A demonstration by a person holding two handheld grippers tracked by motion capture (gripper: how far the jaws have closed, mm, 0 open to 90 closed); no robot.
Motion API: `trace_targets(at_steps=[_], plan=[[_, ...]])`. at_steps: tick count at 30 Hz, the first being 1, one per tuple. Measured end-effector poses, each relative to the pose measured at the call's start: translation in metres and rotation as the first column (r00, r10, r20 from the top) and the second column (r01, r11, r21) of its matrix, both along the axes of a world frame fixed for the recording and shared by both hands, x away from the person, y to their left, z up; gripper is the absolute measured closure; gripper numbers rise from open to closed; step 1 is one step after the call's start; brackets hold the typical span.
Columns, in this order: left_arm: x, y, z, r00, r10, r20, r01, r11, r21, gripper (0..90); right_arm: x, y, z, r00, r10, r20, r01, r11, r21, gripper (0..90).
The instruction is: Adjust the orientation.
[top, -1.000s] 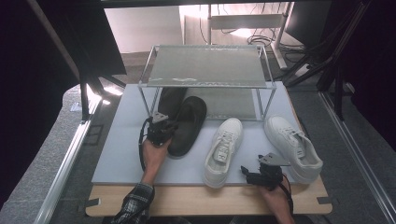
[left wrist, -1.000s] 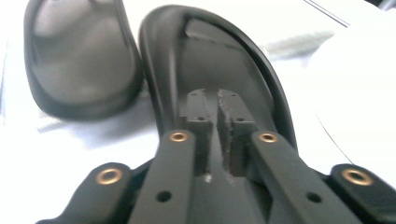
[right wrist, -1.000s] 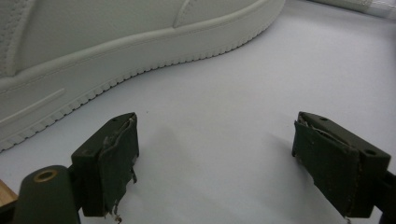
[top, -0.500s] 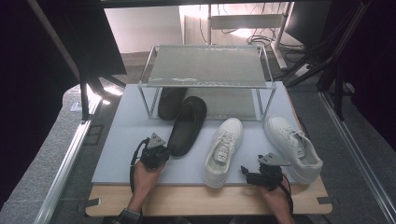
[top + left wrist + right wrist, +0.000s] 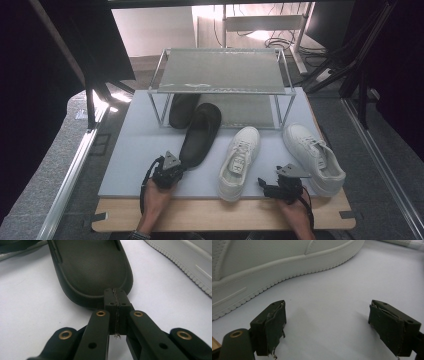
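Grey mat [image 5: 140,145]: left tongs [image 5: 115,296] closed at unbranded black slipper's [image 5: 92,267] heel, right tongs [image 5: 327,325] wide.

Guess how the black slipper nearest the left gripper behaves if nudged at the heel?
The black slipper looks like thin moulded foam, so probably light; it should slide easily on the smooth mat. It lies flat and low, unlikely to tip. A heel nudge from the shut left gripper may pivot it.

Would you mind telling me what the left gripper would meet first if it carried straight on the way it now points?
Most likely the near end of the black slipper: the left gripper, shut with nothing between its fingers, points straight at it.
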State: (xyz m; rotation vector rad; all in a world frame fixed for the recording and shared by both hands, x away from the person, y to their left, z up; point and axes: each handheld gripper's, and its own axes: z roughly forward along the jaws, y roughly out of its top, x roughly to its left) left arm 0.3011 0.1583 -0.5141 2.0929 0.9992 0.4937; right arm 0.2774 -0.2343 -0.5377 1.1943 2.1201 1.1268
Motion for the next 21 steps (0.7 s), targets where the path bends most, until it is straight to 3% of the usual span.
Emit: trace_targets(at_steps=[21], plan=[[0.028,-0.032,0.0,0.9996,-0.019,0.021,0.018,0.9993,0.031,89.2,0.0,0.0,0.0,1.0,0.0,0.0,0.0,1.0,0.0,15.1]])
